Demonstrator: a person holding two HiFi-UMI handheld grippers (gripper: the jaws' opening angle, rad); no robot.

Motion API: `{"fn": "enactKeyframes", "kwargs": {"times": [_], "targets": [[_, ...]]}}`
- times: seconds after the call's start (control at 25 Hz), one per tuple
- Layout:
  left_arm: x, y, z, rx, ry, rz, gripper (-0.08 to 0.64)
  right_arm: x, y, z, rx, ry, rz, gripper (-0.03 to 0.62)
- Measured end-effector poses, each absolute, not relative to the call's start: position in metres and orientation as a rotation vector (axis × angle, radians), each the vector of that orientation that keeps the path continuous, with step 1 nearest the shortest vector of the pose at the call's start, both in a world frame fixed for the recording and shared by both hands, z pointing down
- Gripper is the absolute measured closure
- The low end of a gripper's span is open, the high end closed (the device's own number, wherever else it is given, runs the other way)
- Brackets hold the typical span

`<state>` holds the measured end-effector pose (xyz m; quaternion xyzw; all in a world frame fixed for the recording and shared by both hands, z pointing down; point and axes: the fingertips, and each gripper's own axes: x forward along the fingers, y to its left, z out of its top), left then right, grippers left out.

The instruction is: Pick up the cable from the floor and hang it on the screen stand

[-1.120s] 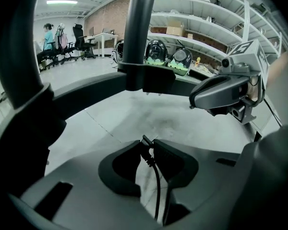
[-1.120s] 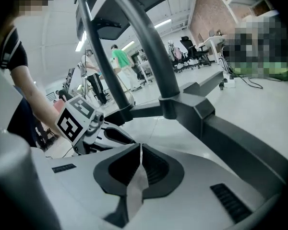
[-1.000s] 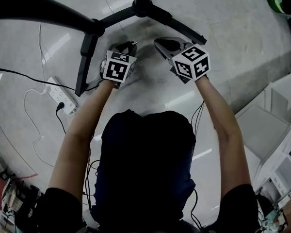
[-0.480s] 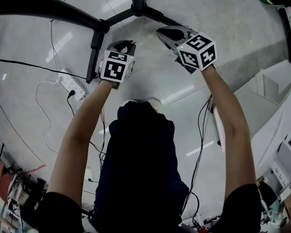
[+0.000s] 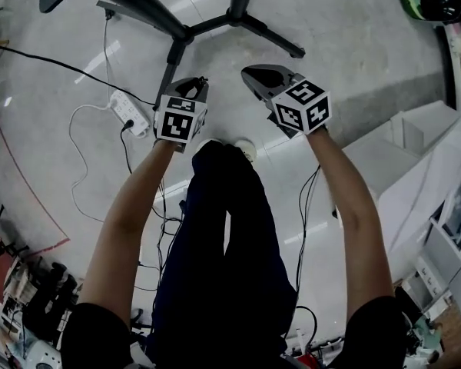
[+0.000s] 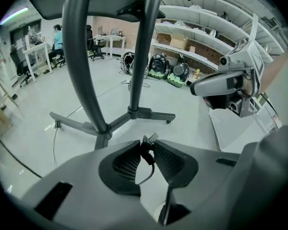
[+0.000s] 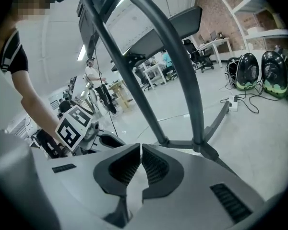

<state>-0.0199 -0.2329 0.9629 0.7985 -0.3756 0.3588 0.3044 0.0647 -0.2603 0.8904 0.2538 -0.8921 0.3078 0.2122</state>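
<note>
at the far left a power strip (image 5: 129, 112) with its wires is lying on the floor (image 5: 353, 44), and the loose cable could be getting mixed with them if it is swinging that way. next to it, the left gripper (image 6: 146, 143) is pinching only the dark plug end of the cable (image 6: 147, 155), right at the tips of its jaws. here i am seeing the main risk: the hold is looking small, so a pull from the thin length hanging below the jaws could drag the plug out, and the cable would be dropping back to the floor. how much cable is trailing below, i cannot tell. the loose part could also be catching on a leg of the screen stand (image 6: 140, 56), which is standing just ahead of both grippers. the left claw is standing only a little open, its ribbed pads pressing on the plug from both sides. further right, the right gripper (image 7: 141, 150) is keeping its jaws together, tips meeting, with nothing showing between them, and it is touching neither cable nor stand.
</note>
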Motion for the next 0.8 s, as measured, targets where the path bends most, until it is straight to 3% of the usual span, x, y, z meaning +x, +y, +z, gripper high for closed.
{"fn": "enactKeyframes", "kwargs": {"times": [0.56,0.8], "targets": [[-0.052,-0.128,0.945,2.118,-1.004,0.914,0.469,0.026,-0.216,0.861,0.697,-2.483,0.946,0.565],[-0.044,-0.119,0.896,2.127,-0.989,0.868,0.469,0.028,-0.2,0.822,0.722,-2.463,0.97,0.565]]}}
